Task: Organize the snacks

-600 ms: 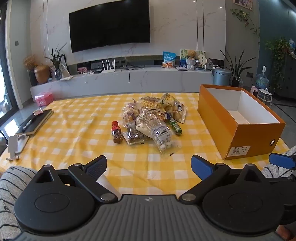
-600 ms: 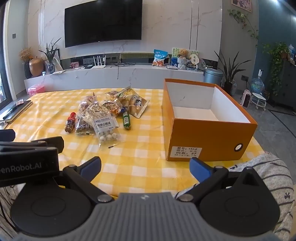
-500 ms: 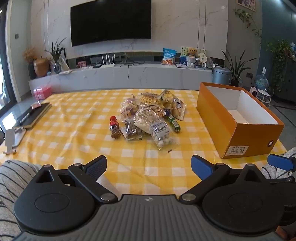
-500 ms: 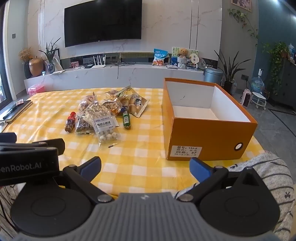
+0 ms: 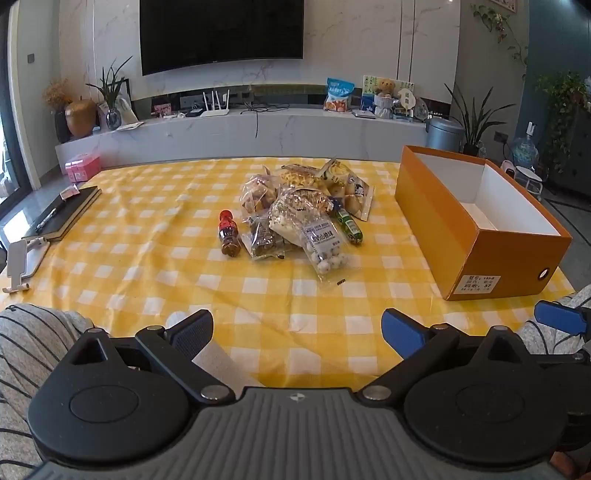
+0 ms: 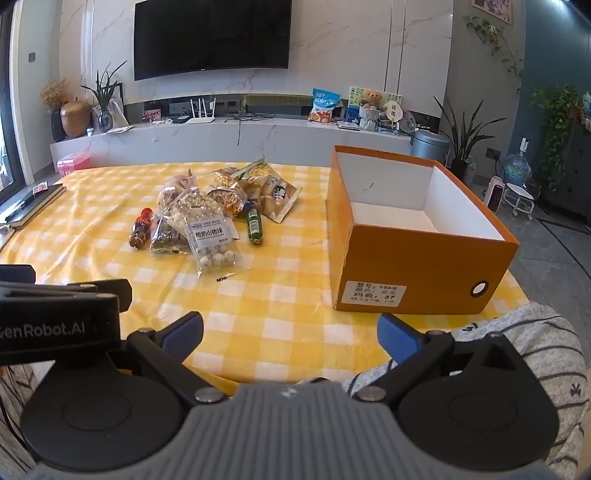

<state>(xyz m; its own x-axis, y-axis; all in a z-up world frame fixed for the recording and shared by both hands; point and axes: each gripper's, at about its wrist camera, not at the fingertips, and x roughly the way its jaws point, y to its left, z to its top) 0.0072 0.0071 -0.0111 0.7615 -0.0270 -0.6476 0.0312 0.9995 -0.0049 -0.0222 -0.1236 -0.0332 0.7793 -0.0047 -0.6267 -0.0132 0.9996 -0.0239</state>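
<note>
Ahead of you, a dark television (image 5: 221,33) hangs on the white marble wall (image 5: 369,44) at upper centre. Below it runs a long marble console (image 5: 258,133); potted plants (image 5: 476,118) stand at right.

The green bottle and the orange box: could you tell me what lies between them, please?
Only bare checked cloth between green bottle and orange box, clearest in the right wrist view.

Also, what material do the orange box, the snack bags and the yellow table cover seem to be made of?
Orange box: likely cardboard, matte orange outside, white inside; thin straight walls, a printed paper label and a small metal-looking eyelet.
Snack bags: clear glossy plastic film; contents show through, and it crinkles and glints.
Yellow checked table cover: probably woven cloth, matte, with soft wrinkles; a coated fabric cannot be excluded.
</note>
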